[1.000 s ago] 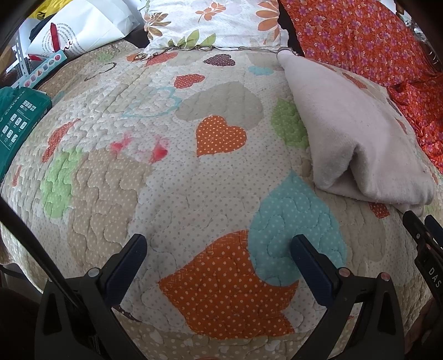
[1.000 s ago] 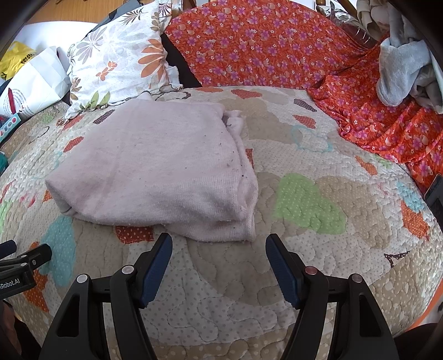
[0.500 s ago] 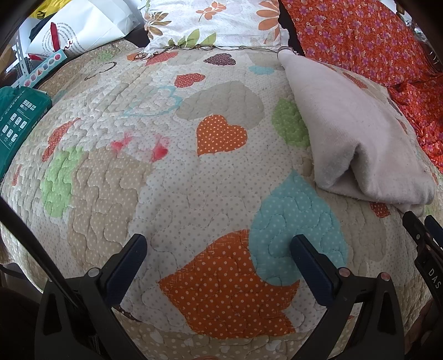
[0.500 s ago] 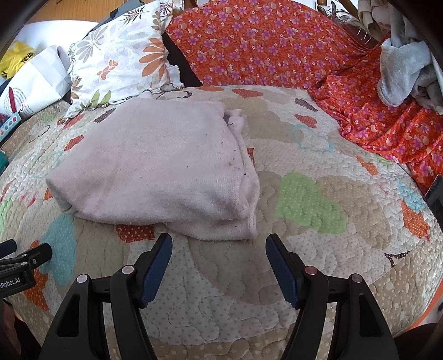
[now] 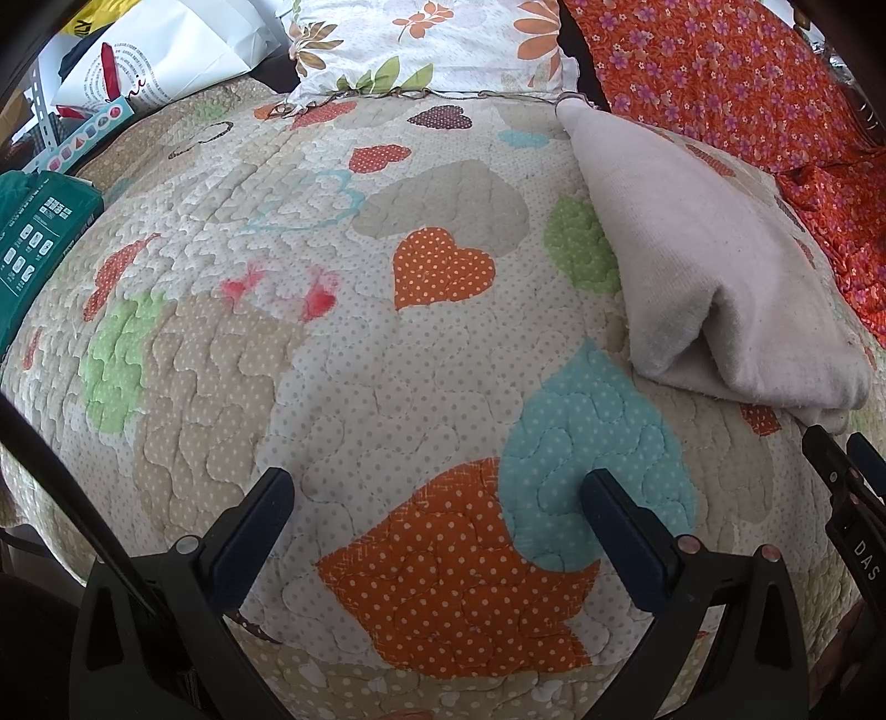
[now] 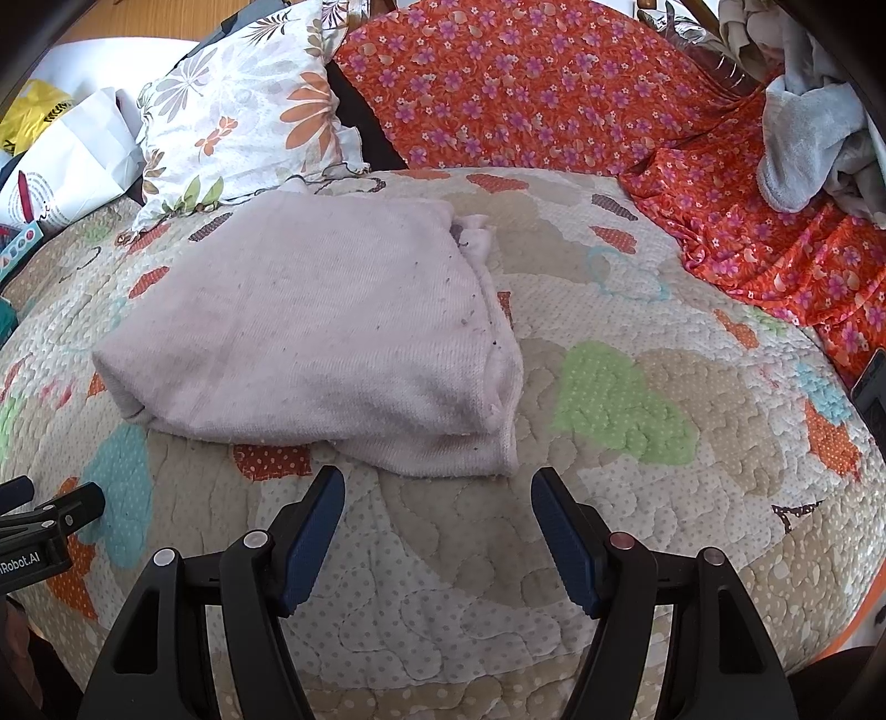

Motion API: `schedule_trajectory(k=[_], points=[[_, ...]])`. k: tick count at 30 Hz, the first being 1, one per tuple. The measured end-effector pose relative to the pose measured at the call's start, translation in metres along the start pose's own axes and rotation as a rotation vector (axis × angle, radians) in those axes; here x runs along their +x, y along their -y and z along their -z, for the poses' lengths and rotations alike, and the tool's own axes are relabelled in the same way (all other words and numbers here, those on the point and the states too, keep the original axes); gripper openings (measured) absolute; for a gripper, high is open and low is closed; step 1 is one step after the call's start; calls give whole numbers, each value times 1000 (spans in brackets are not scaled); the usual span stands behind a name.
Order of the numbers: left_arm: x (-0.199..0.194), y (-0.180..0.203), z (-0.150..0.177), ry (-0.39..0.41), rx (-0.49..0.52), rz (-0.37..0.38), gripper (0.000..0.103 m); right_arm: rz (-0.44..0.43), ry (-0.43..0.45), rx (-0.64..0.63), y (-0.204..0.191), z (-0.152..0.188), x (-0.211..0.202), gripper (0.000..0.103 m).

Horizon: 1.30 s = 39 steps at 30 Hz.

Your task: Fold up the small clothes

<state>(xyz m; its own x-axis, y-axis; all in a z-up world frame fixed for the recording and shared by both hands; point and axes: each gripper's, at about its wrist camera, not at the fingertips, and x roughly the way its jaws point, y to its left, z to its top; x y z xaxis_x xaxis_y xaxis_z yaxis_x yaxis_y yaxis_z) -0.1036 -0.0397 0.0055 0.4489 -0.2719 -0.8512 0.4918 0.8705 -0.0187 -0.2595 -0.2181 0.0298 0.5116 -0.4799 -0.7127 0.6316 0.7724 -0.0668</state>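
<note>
A pale pink knit garment [image 6: 321, 338] lies folded into a thick rectangle on the heart-patterned quilt [image 6: 637, 498]. Just short of its near edge, my right gripper [image 6: 437, 487] is open with only quilt between its blue pads. In the left wrist view the same garment [image 5: 714, 266] lies at the right. My left gripper [image 5: 437, 493] stands open over an orange and a teal heart, to the garment's left, touching no cloth. Part of the other gripper shows at the edge of each view.
A floral pillow [image 6: 243, 116] and an orange flowered cloth [image 6: 554, 88] lie behind the garment. Grey clothes [image 6: 814, 138] are heaped at the far right. A white paper bag [image 5: 166, 50] and a green pack [image 5: 39, 238] sit at the quilt's left edge.
</note>
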Motion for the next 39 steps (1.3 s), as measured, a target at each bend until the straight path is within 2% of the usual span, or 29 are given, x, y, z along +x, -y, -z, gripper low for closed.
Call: schedule_trajectory(k=[30, 39], points=[[0, 1, 2, 15, -1, -3, 103, -1, -1, -5, -7, 3, 1, 75], [-22, 1, -7, 137, -20, 33, 103, -17, 22, 5, -4, -1, -1, 75]])
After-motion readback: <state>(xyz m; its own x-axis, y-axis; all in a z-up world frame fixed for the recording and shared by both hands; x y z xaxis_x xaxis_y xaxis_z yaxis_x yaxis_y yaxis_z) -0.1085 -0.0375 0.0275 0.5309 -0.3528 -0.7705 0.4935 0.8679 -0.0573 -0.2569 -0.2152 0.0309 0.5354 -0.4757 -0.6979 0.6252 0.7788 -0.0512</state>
